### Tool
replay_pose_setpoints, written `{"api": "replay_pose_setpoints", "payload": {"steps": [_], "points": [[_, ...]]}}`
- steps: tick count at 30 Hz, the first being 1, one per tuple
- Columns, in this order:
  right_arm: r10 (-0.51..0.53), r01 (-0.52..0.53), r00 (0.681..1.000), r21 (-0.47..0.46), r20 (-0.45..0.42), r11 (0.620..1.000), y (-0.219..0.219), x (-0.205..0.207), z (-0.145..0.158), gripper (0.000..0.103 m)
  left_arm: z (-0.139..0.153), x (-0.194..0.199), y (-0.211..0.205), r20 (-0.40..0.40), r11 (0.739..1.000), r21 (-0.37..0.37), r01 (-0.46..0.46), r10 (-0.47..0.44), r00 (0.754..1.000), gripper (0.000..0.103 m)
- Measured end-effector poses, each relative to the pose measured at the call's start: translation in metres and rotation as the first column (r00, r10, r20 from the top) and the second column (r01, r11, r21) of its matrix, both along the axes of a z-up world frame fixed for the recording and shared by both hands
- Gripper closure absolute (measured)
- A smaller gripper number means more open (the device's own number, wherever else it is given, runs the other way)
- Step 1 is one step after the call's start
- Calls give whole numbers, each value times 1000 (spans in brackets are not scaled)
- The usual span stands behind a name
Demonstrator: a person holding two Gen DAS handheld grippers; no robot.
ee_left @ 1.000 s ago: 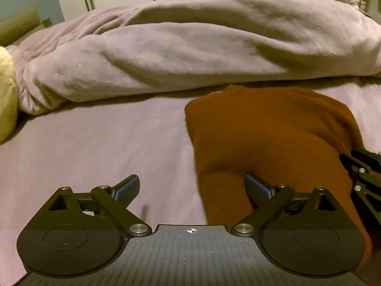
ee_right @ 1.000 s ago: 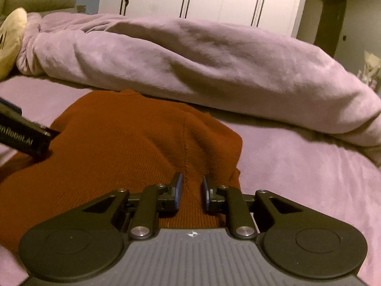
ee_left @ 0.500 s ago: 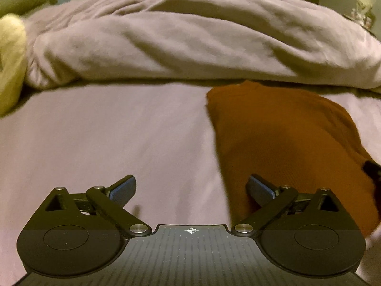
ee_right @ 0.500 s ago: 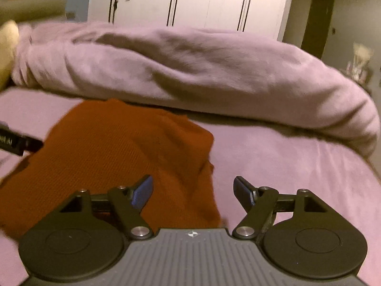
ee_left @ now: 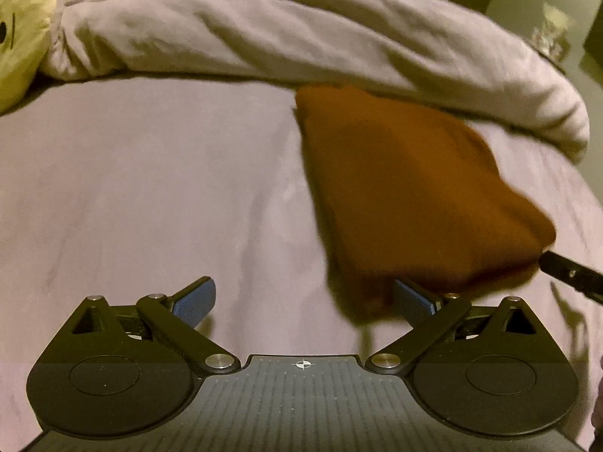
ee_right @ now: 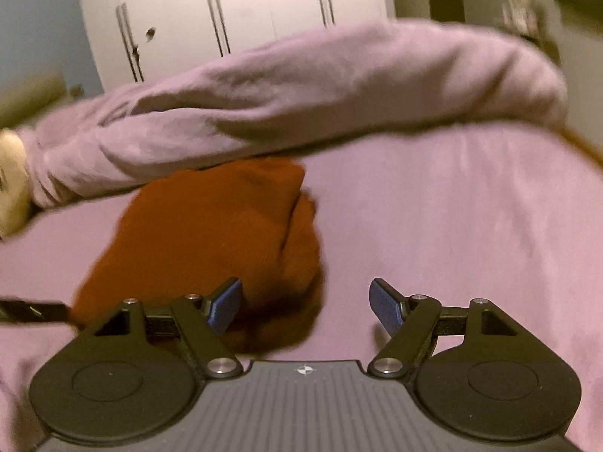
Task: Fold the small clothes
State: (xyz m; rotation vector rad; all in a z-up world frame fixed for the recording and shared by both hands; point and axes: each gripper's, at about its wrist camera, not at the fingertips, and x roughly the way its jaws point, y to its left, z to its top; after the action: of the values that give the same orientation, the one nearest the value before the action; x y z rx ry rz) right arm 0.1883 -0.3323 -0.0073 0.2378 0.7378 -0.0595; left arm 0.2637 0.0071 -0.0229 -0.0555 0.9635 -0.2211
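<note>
Left hand-held gripper (ee_left: 303,301) stands wide with nothing between its blue pads; only the near corner of the rust-brown garment (ee_left: 407,188) lies just ahead of its right-hand finger, at about one o'clock from it. That garment sits as a compact folded bundle on the mauve bed (ee_left: 150,188), its far edge touching the rolled-up blanket (ee_left: 301,30) at twelve o'clock, with a yellow plush toy (ee_left: 22,30) well off at ten o'clock. Right hand-held gripper (ee_right: 304,305) is likewise spread wide and empty, the bundle lying at eleven o'clock from it and reaching behind its left-hand finger. To my eye the fold on this piece is finished and both tools are clear of it, so the step in hand looks like the release and retreat; the next move would call for either a light pat to square the bundle or a reach for another garment, though none shows here. Compared with a second ago, the right tool's jaws, then pinched on the knit, have sprung apart, and both tools have drawn back and sideways, so the bundle now sits farther off and more to one side in each view.
</note>
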Motion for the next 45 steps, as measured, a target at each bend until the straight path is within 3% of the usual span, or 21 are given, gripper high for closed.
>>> {"api": "replay_pose_setpoints", "payload": {"steps": [3, 5, 6, 7, 11, 14, 15, 19, 21, 24, 26, 27, 29, 30, 33, 38, 41, 42, 45], "points": [[13, -10, 1000, 142, -18, 990, 4, -16, -12, 29, -11, -6, -12, -10, 998, 62, 10, -9, 1000, 1], [10, -3, 1000, 210, -30, 978, 4, -19, -19, 41, -14, -6, -18, 2, 996, 84, 9, -9, 1000, 1], [2, 8, 999, 254, -36, 967, 2, -18, -22, 51, -14, -5, -22, 6, 996, 94, 8, -9, 1000, 1], [-9, 20, 999, 297, -37, 955, 0, -18, -23, 54, -14, -4, -25, 13, 995, 103, 7, -8, 1000, 1], [-60, 57, 998, 451, -8, 891, -10, -7, -26, 54, -16, 4, -36, 30, 991, 132, 5, -9, 1000, 1], [-122, 128, 991, 560, -48, 818, -20, 4, -36, 55, -16, 6, -39, 29, 991, 137, 1, -5, 1000, 1], [-133, 136, 990, 583, -48, 801, -21, 7, -35, 56, -16, 7, -39, 31, 990, 139, 2, -6, 999, 1], [-145, 151, 988, 583, -57, 798, -18, 19, -36, 57, -23, 13, -37, 22, 990, 139, -14, 11, 1000, 0], [-161, 174, 984, 635, -79, 752, -21, 25, -43, 63, -23, 14, -33, 9, 993, 110, -35, 34, 999, 0], [-163, 177, 983, 695, -87, 697, -23, 31, -46, 63, -20, 13, -31, 6, 995, 86, -44, 44, 999, 0], [-145, 167, 985, 716, -92, 678, -19, 34, -47, 63, -18, 12, -29, 17, 995, 80, -50, 49, 999, 0], [-129, 155, 988, 712, -90, 684, -16, 35, -47, 63, -18, 12, -27, 15, 996, 72, -54, 53, 998, 0], [-112, 139, 990, 687, -84, 714, -10, 36, -47, 73, -17, 13, -22, 9, 996, 53, -67, 67, 998, 0], [-104, 130, 992, 666, -79, 734, -7, 36, -46, 88, -17, 12, -19, 8, 996, 43, -72, 72, 997, 0], [-108, 126, 992, 608, -66, 784, -6, 32, -45, 94, -15, 11, -12, 7, 997, 22, -79, 79, 997, 0], [-83, 83, 996, 366, -16, 927, 2, 24, -29, 95, -9, 9, 7, -7, 992, -11, -123, 123, 992, 0], [-58, 61, 998, 260, -20, 964, 8, 15, -17, 85, 0, -2, 20, 46, 986, 25, -165, 164, 985, 1], [-59, 56, 998, 208, 4, 976, 12, 10, -8, 81, 2, -5, 26, 57, 983, 35, -178, 176, 983, 1], [24, -33, 995, 95, 101, 995, 29, -2, 16, 81, 4, -12, 48, 40, 970, -5, -243, 243, 969, 1]]}}
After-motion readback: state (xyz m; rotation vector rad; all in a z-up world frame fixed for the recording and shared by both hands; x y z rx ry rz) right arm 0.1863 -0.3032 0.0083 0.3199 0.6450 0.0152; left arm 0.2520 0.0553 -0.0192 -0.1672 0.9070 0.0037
